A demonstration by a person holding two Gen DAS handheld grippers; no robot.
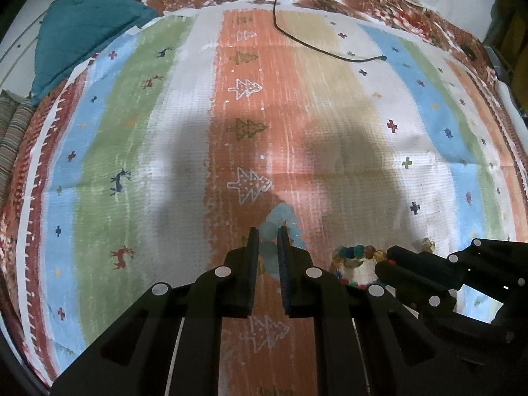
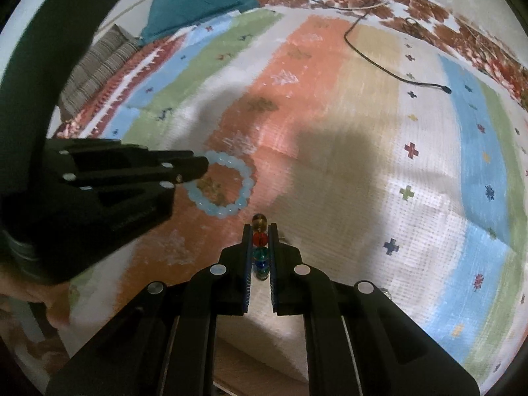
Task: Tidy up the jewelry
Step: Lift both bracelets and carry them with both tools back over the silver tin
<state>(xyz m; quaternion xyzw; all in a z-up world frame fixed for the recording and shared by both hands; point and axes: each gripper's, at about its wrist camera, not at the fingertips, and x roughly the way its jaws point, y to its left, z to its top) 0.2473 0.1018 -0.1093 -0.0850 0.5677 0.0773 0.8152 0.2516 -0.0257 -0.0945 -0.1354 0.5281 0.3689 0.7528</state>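
While the left gripper (image 1: 268,236) pinches the pale blue bead bracelet (image 2: 227,184) and the right gripper (image 2: 259,231) clamps the multicoloured bead bracelet (image 1: 358,252) over the striped cloth (image 1: 330,99), any tug could snap elastic.

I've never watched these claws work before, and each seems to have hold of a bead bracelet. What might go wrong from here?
Some guesses:
1. The left claw pinches only one side of the pale blue bracelet; round beads could slip out.
2. The right claw squeezes the multicoloured bracelet along a line of beads, which might strain its cord.
3. The claws sit close together, so the bracelets could bump or tangle.
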